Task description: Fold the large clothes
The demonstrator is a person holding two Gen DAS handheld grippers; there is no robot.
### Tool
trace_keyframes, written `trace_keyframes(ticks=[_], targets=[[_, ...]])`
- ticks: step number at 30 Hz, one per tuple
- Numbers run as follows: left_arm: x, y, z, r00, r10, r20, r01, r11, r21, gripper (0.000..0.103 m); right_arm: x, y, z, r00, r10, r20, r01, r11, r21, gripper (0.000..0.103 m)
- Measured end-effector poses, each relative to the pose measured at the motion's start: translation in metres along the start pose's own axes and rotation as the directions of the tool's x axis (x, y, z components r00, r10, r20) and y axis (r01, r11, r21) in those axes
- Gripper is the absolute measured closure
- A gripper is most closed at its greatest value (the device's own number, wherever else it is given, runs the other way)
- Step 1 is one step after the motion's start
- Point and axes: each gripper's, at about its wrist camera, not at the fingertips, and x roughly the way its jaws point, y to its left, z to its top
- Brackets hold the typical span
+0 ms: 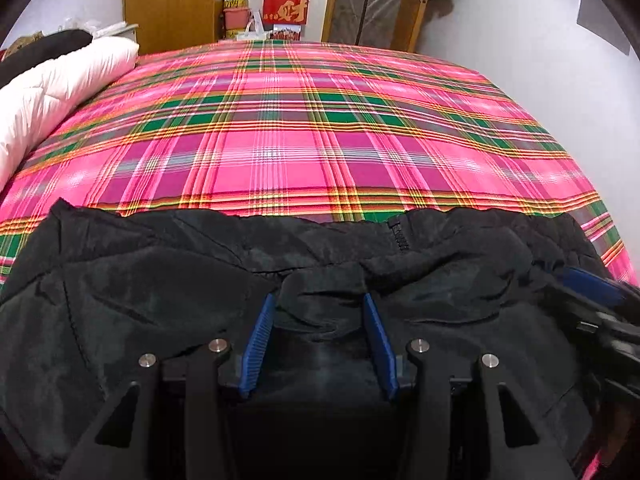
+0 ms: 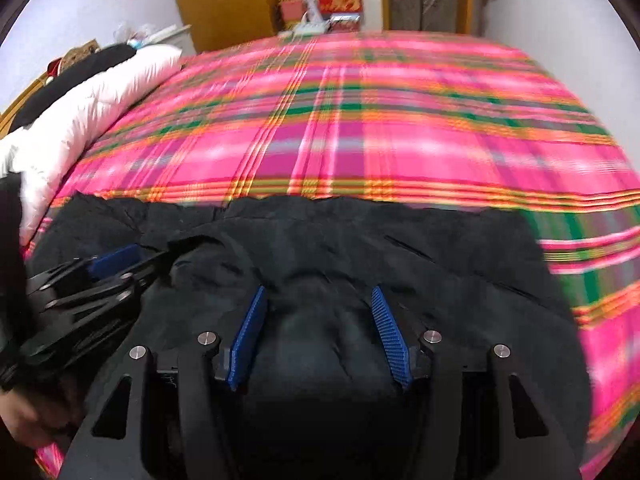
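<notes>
The black padded zip-front jacket (image 1: 168, 280) lies spread along the near edge of the pink plaid-covered bed (image 1: 320, 128). A white quilted duvet (image 1: 60, 88) is bunched along the bed's left edge. Stacked cardboard boxes (image 1: 280, 4) stand behind the far edge.

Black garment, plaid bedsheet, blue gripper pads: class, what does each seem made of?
Black garment: looks like soft matte synthetic, faint sheen, puffy creases, a zipper. Plaid bedsheet: thin woven cloth, probably cotton, flat with printed or woven stripes. Blue gripper pads: ribbed rubber or plastic, fine ridges.
</notes>
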Motion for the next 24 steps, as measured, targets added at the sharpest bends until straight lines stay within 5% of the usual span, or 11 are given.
trace_keyframes(ticks=[4,6,8,10,14,20,24], targets=[[-0.005,-0.003,0.002,1.000,0.016,-0.011,-0.016,1.000,0.016,0.054,-0.050,-0.024,-0.035,0.997,-0.028,0.069,0.025,0.999,0.048,0.048],[-0.005,-0.005,0.002,1.000,0.026,-0.010,-0.026,0.999,0.022,0.054,-0.043,-0.042,-0.053,0.996,-0.084,0.016,0.083,0.995,0.063,0.048],[-0.005,-0.007,0.002,0.999,0.035,-0.011,-0.034,0.999,0.030,0.053,-0.026,-0.063,-0.065,0.999,-0.027,-0.033,0.030,0.995,0.095,0.048],[-0.009,-0.010,0.003,0.998,0.054,-0.022,-0.053,0.998,0.041,0.053,-0.017,-0.071,-0.063,0.998,0.014,-0.057,-0.007,0.992,0.124,0.048],[-0.047,-0.007,-0.001,1.000,0.025,0.011,-0.025,1.000,0.013,0.055,-0.030,-0.058,-0.049,0.995,-0.057,-0.084,0.064,0.994,0.083,0.049],[-0.133,0.020,-0.068,0.989,-0.005,0.151,0.007,1.000,-0.015,0.055,-0.090,-0.043,-0.071,0.998,-0.036,0.047,0.033,0.997,0.067,0.049],[-0.128,0.055,-0.105,0.990,0.062,0.124,-0.053,0.995,-0.080,0.055,-0.075,-0.044,-0.096,0.996,-0.085,-0.022,0.086,0.995,0.057,0.049]])
